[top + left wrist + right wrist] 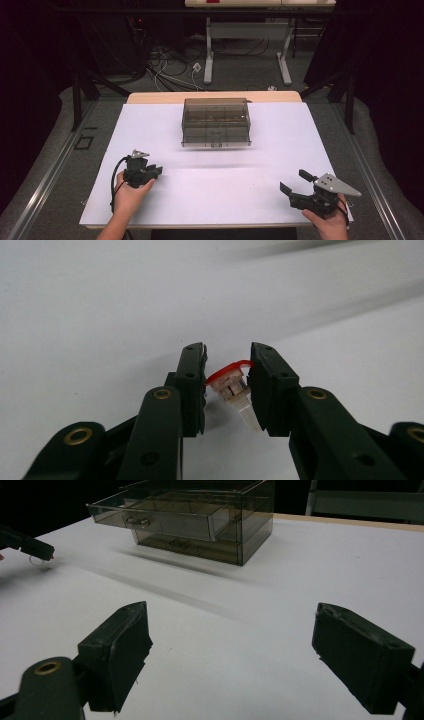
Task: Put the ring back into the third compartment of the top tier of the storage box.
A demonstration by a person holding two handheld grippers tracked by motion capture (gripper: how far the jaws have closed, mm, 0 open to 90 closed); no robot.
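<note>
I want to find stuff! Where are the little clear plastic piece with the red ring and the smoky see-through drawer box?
little clear plastic piece with the red ring (pixel 231 390), left gripper view, clear body.
smoky see-through drawer box (pixel 216 121), high view, top.

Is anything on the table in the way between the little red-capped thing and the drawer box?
Nothing visible. The left gripper pinches the small clear red-capped piece, and only bare white table lies between it and the smoky clear plastic drawer box, whose upper drawer is pulled out.
</note>
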